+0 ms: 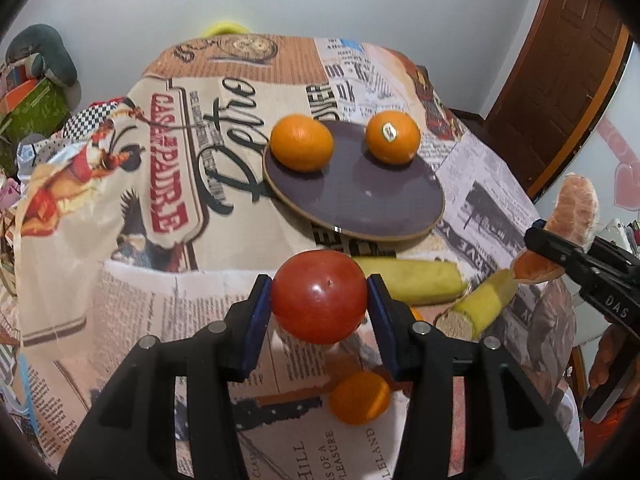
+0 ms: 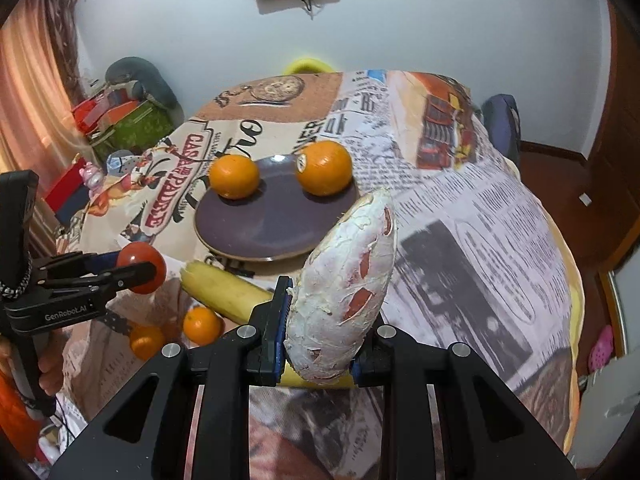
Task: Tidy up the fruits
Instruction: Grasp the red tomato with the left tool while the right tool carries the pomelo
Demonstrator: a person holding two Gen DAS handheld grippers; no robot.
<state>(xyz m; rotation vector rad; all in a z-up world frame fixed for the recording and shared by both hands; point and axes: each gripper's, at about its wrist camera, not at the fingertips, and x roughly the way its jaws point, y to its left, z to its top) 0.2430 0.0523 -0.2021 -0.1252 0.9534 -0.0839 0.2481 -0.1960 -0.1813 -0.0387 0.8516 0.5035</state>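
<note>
My left gripper (image 2: pixel 136 270) is showing "GenRobot.AI" on its side, and my right gripper (image 1: pixel 560 248) is showing "DAS". The tablecloth (image 1: pixel 180 240) is displaying "CASA PADRE" in red, plus "HILL", "OF A PLEASURE" and "LELAND" near its edge.

- The left gripper (image 1: pixel 319 302) is raised off the table, jaws clamped on a tomato (image 1: pixel 319 297).
- The right gripper (image 2: pixel 318 334) is raised too, gripping a peeled citrus piece (image 2: pixel 342 280).
</note>
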